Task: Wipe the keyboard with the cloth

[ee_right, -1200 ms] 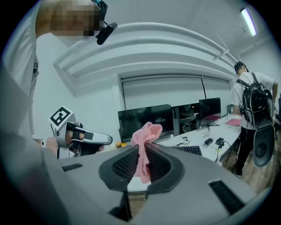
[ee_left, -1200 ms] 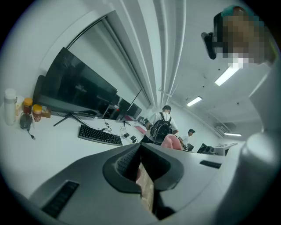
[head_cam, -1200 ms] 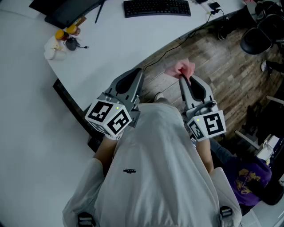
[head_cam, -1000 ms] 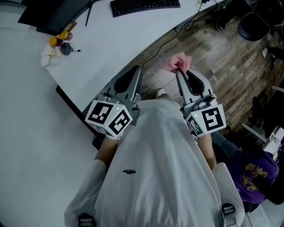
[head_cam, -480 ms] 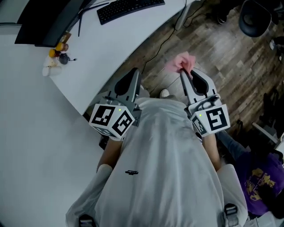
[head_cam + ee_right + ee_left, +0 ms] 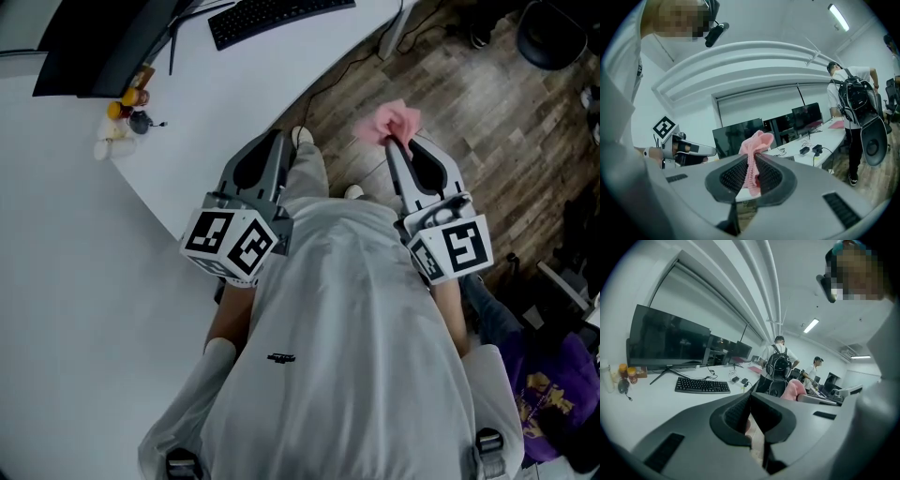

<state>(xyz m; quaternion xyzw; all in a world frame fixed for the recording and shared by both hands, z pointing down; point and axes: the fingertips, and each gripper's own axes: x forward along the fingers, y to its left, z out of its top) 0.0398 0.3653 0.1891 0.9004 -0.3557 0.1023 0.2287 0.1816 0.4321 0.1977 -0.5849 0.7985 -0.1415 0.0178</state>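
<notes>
The right gripper squeezes a bunched bit of the pink cloth, which looks soft and light, the left gripper is closed on nothing, and the keyboard lies far on the desk

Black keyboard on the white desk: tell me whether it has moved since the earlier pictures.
No. The black keyboard keeps its place on the white desk beside the black monitor; only the head camera shifted.
</notes>
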